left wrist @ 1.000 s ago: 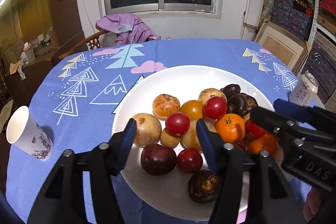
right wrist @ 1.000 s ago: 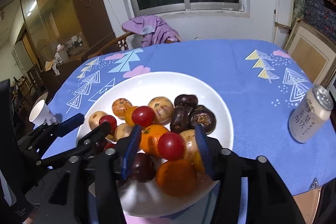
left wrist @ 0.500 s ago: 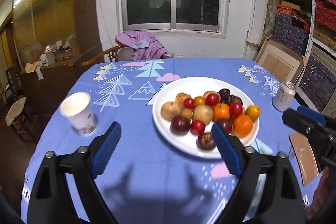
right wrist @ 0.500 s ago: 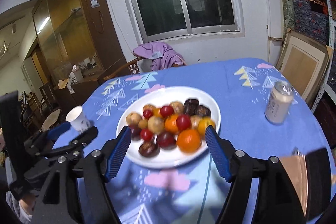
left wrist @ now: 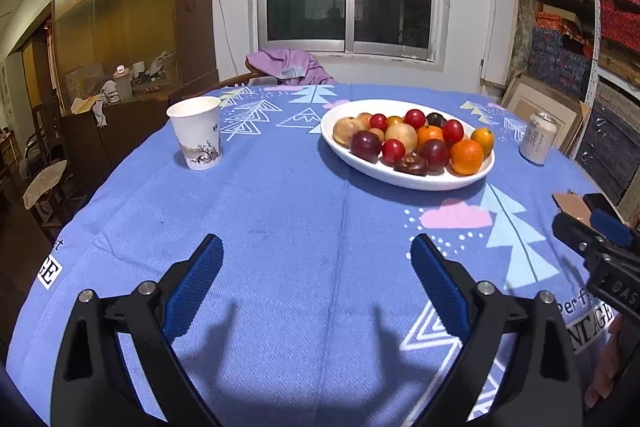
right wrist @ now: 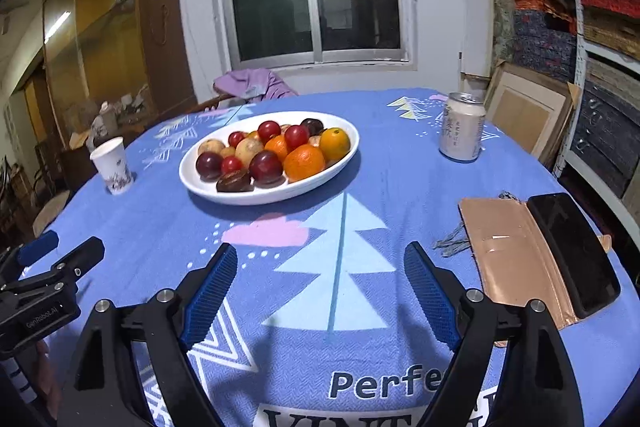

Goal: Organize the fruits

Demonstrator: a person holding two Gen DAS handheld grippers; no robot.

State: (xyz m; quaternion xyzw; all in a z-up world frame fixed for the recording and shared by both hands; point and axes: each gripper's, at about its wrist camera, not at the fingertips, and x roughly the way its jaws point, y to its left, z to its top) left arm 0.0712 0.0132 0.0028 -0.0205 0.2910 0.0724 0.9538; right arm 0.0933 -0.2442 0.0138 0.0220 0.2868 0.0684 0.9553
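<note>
A white oval plate (left wrist: pixel 360 163) (right wrist: pixel 192 183) sits mid-table on the blue cloth, piled with several fruits: oranges (left wrist: pixel 466 157) (right wrist: pixel 304 163), dark plums (left wrist: pixel 366 145) (right wrist: pixel 265 165), red cherry tomatoes (left wrist: pixel 393 150), tan round fruits (left wrist: pixel 401 135). My left gripper (left wrist: pixel 316 267) is open and empty, low over the near cloth, well short of the plate. My right gripper (right wrist: pixel 320 275) is open and empty, also near the front edge. Each gripper shows at the side of the other's view.
A paper cup (left wrist: pixel 196 133) (right wrist: pixel 112 165) stands left of the plate. A drink can (left wrist: pixel 537 138) (right wrist: pixel 462 127) stands to the right. A phone in an open tan case (right wrist: pixel 536 255) lies at the near right. A chair with purple cloth (left wrist: pixel 288 67) is behind the table.
Both grippers have pulled back from right over the plate to the table's near edge and opened wider. The fruits stay on the plate.
</note>
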